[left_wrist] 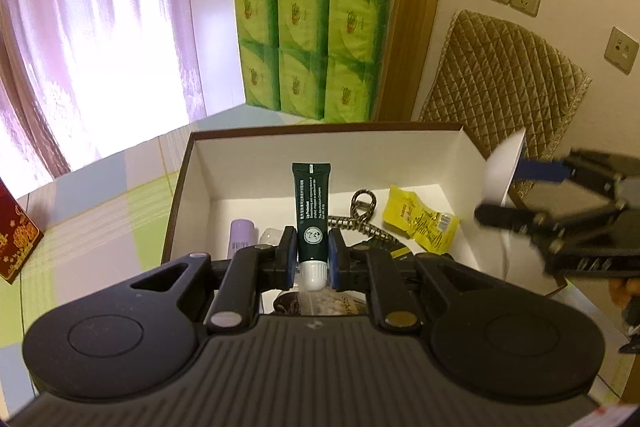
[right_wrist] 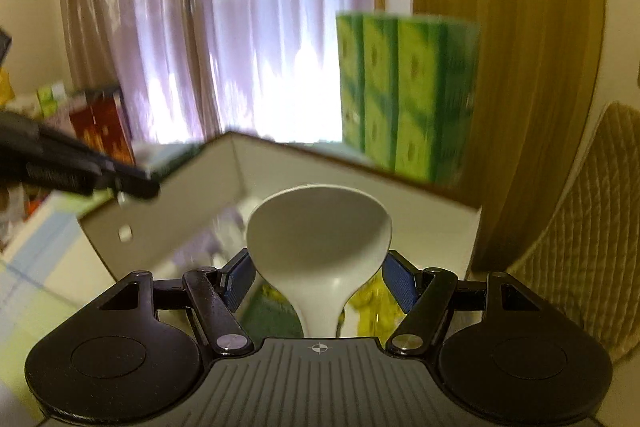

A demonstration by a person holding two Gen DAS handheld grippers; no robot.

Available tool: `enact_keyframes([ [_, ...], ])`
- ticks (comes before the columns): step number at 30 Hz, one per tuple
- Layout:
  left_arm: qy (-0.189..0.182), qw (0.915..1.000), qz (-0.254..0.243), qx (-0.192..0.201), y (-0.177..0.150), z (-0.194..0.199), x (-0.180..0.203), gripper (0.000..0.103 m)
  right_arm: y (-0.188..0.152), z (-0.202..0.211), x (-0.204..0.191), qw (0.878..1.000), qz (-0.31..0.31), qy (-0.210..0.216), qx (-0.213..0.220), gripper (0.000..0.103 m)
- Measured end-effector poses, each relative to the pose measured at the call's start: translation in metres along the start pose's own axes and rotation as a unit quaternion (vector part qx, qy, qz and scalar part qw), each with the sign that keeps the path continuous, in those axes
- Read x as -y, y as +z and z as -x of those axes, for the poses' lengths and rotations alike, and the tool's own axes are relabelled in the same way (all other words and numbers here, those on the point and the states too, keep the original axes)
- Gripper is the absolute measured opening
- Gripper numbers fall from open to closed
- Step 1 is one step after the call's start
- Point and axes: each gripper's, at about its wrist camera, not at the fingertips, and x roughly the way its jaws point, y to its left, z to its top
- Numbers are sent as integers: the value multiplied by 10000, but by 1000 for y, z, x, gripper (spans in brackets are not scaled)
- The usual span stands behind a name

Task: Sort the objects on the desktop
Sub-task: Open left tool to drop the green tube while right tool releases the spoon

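Observation:
My left gripper (left_wrist: 313,255) is shut on a dark green tube with a white cap (left_wrist: 311,215), held upright above the open white box (left_wrist: 452,151). In the box lie a lilac bottle (left_wrist: 241,231), a yellow packet (left_wrist: 420,219) and a metal chain with a clasp (left_wrist: 362,213). My right gripper (right_wrist: 318,277) is shut on a white spoon (right_wrist: 320,231), bowl forward, over the box's near right edge (right_wrist: 160,211). The right gripper and spoon also show in the left wrist view (left_wrist: 502,171) at the right. The left gripper shows at the left of the right wrist view (right_wrist: 80,167).
A stack of green tissue packs (left_wrist: 312,43) stands behind the box. A red carton (left_wrist: 16,239) stands at the table's left. A quilted chair back (left_wrist: 504,75) is at the right. The table has a green and lilac checked cloth (left_wrist: 100,211).

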Motion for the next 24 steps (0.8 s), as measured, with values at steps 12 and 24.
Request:
enact_keyframes([
  [12,11,9994,102,-331,2,-29,-23,12,7,-57,-4,9848,227,-63,-1723,60],
  [24,81,9959,294,-855,-14,-56,-34,12,3,-58,5,9859,-177,93,-1664,88],
])
